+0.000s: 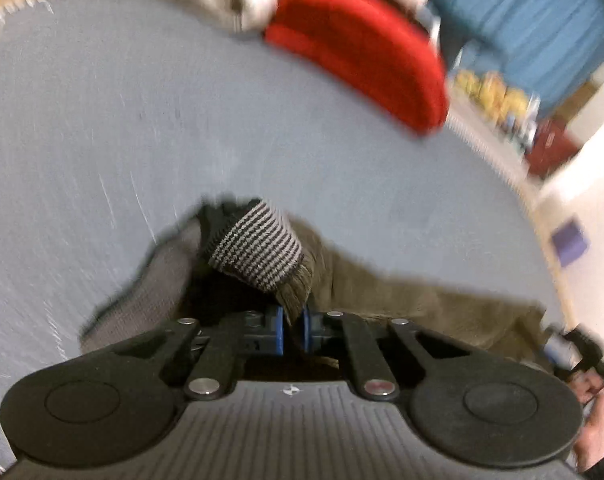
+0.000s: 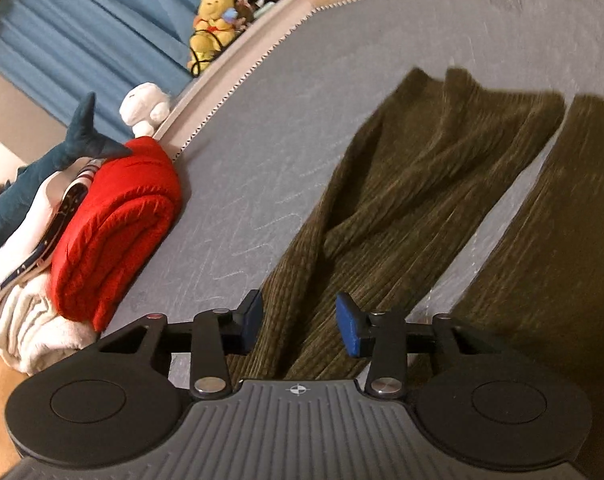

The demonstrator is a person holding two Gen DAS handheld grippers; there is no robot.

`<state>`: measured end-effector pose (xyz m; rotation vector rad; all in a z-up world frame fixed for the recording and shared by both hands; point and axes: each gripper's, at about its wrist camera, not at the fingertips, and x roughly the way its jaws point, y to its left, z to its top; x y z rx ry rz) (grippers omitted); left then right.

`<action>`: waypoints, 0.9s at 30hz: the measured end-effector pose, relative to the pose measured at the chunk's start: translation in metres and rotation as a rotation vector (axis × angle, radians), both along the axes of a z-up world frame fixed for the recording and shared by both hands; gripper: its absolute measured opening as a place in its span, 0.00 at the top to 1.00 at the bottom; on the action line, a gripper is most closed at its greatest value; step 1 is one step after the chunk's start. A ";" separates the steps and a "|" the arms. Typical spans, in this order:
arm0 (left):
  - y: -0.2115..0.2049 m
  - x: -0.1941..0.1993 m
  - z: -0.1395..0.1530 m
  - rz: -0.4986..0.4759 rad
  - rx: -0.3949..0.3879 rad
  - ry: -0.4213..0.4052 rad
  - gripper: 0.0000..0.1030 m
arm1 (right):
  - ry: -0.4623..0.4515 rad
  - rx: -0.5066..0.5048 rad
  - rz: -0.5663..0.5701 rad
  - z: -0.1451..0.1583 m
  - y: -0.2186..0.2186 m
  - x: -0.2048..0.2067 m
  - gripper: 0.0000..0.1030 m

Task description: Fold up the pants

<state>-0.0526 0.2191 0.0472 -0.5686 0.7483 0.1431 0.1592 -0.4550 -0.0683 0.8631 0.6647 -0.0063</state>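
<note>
Olive-brown corduroy pants (image 2: 414,184) lie on a grey mat (image 2: 286,120), both legs stretched away from me with a strip of mat between them. My right gripper (image 2: 300,326) is open, its blue pads on either side of the nearer leg, just above the cloth. My left gripper (image 1: 293,330) is shut on the pants' waistband (image 1: 258,252), whose striped grey-and-black lining is turned up; the rest of the pants (image 1: 402,292) trails off to the right over the mat (image 1: 182,120).
A folded red blanket (image 2: 114,224) and white and cream cloths (image 2: 34,320) lie at the mat's left edge; the blanket also shows in the left wrist view (image 1: 362,52). Plush toys (image 2: 212,26) and a blue curtain (image 2: 82,28) are beyond. The mat's fringed edge (image 2: 238,76) borders a wooden floor.
</note>
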 end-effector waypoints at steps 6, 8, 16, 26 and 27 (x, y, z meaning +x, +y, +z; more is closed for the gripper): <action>0.025 -0.024 -0.007 0.104 0.048 0.118 0.91 | -0.013 0.061 -0.037 -0.014 -0.004 0.018 0.39; 0.035 -0.019 -0.031 0.107 -0.031 0.238 0.90 | -0.009 0.073 -0.040 -0.020 -0.005 0.022 0.38; 0.029 -0.017 -0.031 0.075 -0.007 0.236 0.89 | 0.009 0.058 -0.067 -0.028 -0.001 0.033 0.37; 0.030 -0.013 -0.032 0.079 0.001 0.247 0.89 | -0.029 -0.251 -0.057 0.001 0.038 0.068 0.53; 0.030 -0.012 -0.031 0.079 0.004 0.247 0.89 | -0.051 -0.286 -0.082 0.006 0.042 0.068 0.53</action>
